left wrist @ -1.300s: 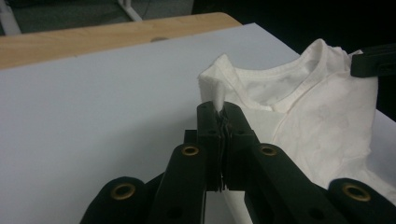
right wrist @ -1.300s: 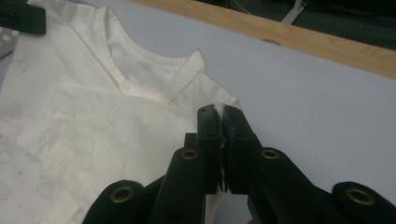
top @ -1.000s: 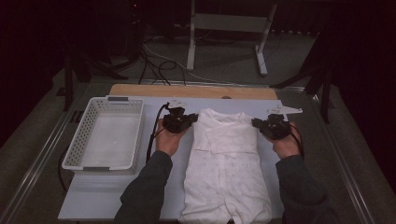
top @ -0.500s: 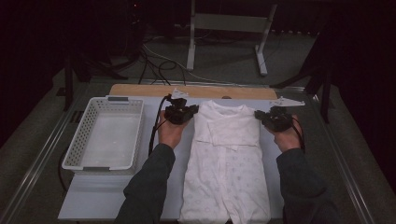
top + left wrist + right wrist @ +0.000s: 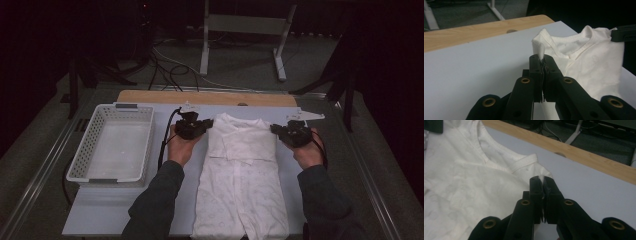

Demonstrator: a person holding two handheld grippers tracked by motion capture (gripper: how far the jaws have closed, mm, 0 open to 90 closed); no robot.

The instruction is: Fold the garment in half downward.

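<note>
Since the earlier frames both hands have slid slightly toward the person, drawing the shoulders of the white cotton baby garment (image 5: 242,175) a little wider on the pale grey table mat (image 5: 115,210). In the high view the garment's lower hem is cut off by the bottom edge, and its faint print is hard to make out. One garment lies flat between two grippers: the left gripper (image 5: 192,127) at its left shoulder, the right gripper (image 5: 290,132) at its right shoulder. One white perforated plastic basket (image 5: 82,167) stands apart to the left.

In the left gripper view the left gripper (image 5: 541,58) has its jaws pressed together on a peak of white fabric at the shoulder; the collar lies just beyond.

In the right gripper view the right gripper (image 5: 542,180) likewise pinches the other shoulder's edge, the neckline just beside it.
</note>
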